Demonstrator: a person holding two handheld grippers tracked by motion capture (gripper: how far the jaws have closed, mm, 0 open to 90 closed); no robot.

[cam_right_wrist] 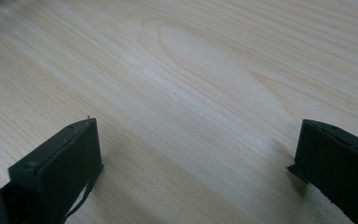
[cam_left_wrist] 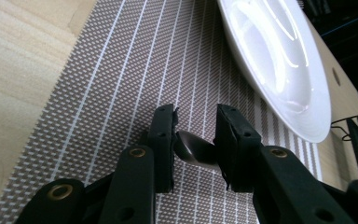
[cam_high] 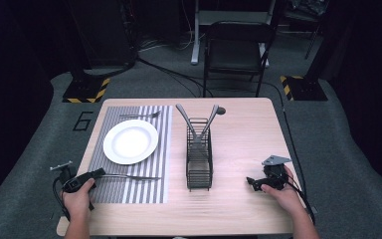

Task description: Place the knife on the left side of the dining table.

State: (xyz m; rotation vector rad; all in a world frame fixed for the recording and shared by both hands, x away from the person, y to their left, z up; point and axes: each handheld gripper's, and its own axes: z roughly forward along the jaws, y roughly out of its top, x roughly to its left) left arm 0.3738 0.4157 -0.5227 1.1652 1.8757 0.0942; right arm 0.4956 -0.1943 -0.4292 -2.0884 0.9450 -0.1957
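left gripper (cam_left_wrist: 195, 135) jaws loose around utensil handle (cam_left_wrist: 196, 150) on striped placemat (cam_left_wrist: 121, 70) beside white plate (cam_left_wrist: 279, 60), right gripper (cam_right_wrist: 198, 154) wide open over bare table (cam_right_wrist: 191, 70)

Room dark beyond lit table (cam_high: 238, 149). Overhead glare streaks on plate (cam_left_wrist: 279, 60). Upper left of right gripper view blurred; soft jaw shadows on wood.

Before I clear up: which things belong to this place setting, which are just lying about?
In use: left gripper, silver fork handle, striped grey placemat, round white plate.
Lying about: black wire caddy, black folding chair.
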